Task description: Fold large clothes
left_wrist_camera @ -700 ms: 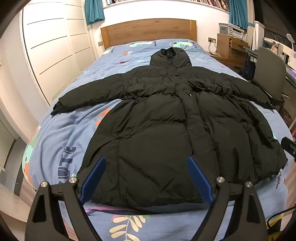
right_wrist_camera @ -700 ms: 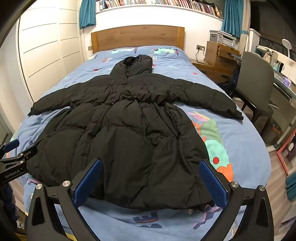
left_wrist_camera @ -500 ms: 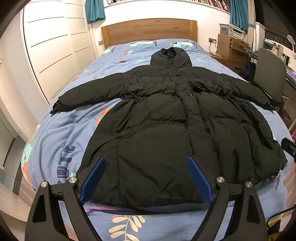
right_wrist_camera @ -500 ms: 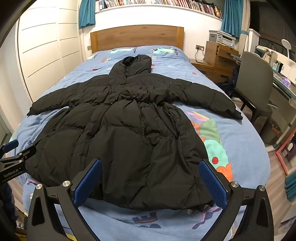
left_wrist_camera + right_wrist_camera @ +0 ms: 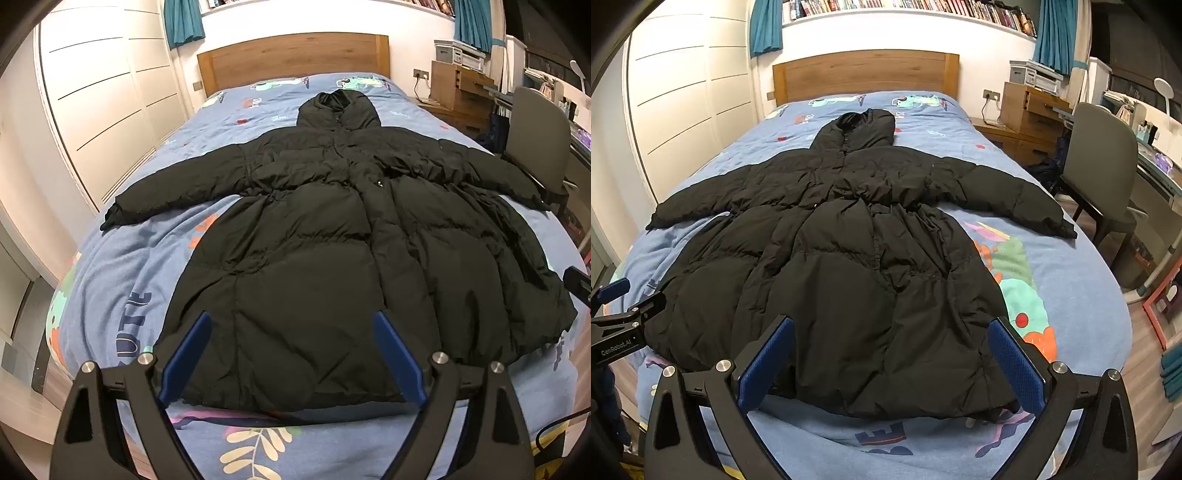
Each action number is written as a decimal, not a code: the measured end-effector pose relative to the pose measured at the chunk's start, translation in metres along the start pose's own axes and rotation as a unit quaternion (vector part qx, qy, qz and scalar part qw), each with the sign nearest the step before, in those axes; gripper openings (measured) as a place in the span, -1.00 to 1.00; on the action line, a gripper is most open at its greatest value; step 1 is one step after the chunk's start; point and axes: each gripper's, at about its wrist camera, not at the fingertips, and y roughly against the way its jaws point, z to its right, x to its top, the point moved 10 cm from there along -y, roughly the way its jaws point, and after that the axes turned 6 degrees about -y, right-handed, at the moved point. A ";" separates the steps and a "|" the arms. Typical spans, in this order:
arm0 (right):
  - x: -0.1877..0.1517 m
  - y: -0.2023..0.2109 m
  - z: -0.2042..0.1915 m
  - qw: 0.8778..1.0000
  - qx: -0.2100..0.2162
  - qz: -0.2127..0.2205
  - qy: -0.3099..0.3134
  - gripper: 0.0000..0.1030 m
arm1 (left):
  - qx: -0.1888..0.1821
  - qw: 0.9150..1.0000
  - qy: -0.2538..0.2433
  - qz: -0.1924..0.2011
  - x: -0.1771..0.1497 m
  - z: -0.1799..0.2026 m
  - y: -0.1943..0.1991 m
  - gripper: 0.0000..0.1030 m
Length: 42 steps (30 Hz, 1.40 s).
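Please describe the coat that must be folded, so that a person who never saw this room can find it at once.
Look at the bed with the wooden headboard and the blue patterned bedcover. On it lies a long black padded coat, spread flat, both sleeves stretched out sideways, its hood pointing to the headboard. It is the only garment on the bed and the only black thing against the colourful cover.

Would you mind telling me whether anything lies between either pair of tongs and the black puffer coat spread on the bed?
Nothing visible does. The left tongs and the right tongs both stand open above the hem of the black puffer coat, which lies flat on the blue bedspread with nothing on top of it.
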 end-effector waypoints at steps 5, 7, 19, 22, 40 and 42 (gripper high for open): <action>0.000 0.000 0.000 1.000 -0.001 -0.002 0.001 0.99 | -0.003 1.000 -0.008 0.002 0.002 0.003 0.002 0.73; -0.001 -0.001 -0.001 1.000 -0.002 -0.003 0.001 0.99 | -0.005 1.000 -0.010 0.001 0.002 0.003 0.002 0.73; 0.003 0.000 0.005 1.000 -0.009 0.003 -0.006 0.99 | -0.021 1.000 -0.019 -0.001 0.002 0.007 0.002 0.73; 0.002 -0.002 0.007 1.000 -0.012 -0.001 -0.008 0.99 | -0.017 1.000 -0.022 0.001 0.003 0.006 0.002 0.73; 0.013 0.000 0.007 1.000 -0.022 0.001 -0.005 0.99 | -0.056 0.998 -0.030 0.011 0.016 0.010 0.004 0.74; 0.016 0.002 0.008 1.000 -0.026 0.002 -0.004 0.99 | -0.057 0.998 -0.031 0.008 0.016 0.011 0.003 0.74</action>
